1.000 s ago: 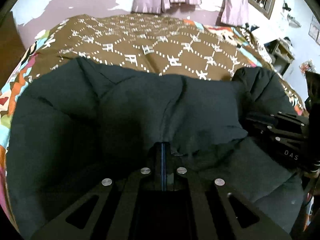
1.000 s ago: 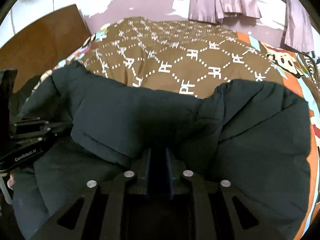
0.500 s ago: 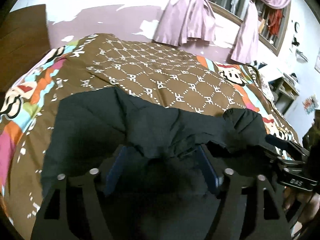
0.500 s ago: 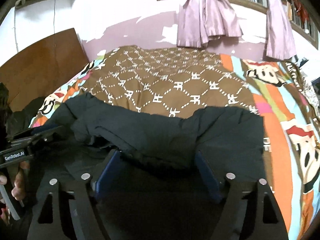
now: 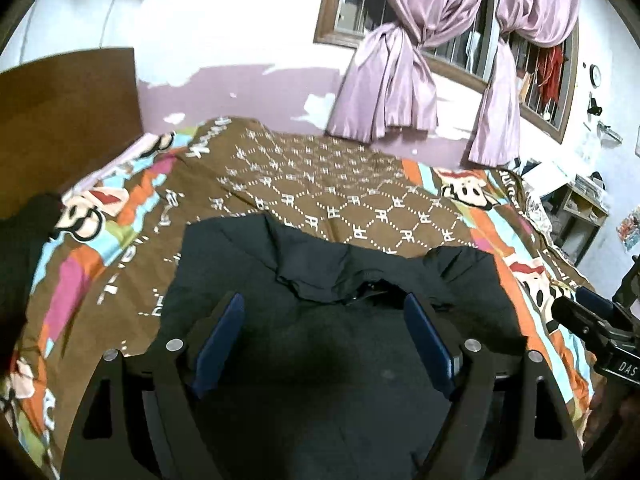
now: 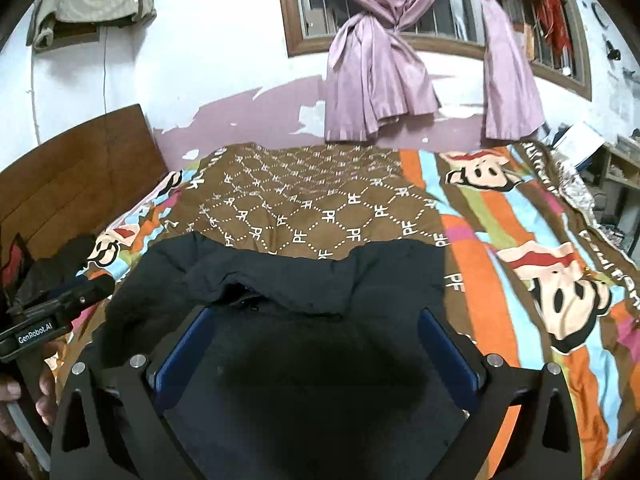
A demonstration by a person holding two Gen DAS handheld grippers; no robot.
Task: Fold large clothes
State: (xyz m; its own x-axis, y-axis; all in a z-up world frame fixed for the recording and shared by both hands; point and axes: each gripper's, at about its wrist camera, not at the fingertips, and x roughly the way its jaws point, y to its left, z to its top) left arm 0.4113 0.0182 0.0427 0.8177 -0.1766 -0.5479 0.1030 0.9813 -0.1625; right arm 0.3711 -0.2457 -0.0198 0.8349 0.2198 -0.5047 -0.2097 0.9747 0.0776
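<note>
A large black garment [image 5: 320, 312] lies folded on the bed, its far edge rumpled; it also shows in the right wrist view [image 6: 320, 304]. My left gripper [image 5: 324, 308] is open and empty, raised above the garment's near part. My right gripper [image 6: 316, 324] is open and empty too, above the same garment. The right gripper's body [image 5: 600, 340] shows at the right edge of the left view. The left gripper's body [image 6: 52, 316] shows at the left edge of the right view.
The bed has a brown patterned blanket [image 5: 340, 188] with colourful cartoon borders [image 6: 560, 272]. A wooden headboard [image 6: 72, 176] stands at the left with dark clothes [image 6: 44, 272] below it. Purple curtains [image 6: 380, 72] hang at the window behind. Shelves [image 5: 580, 216] stand at the right.
Both grippers were shut on the garment one second ago. They have opened, let it go, and lifted back, so more of the bed and the wall shows.
</note>
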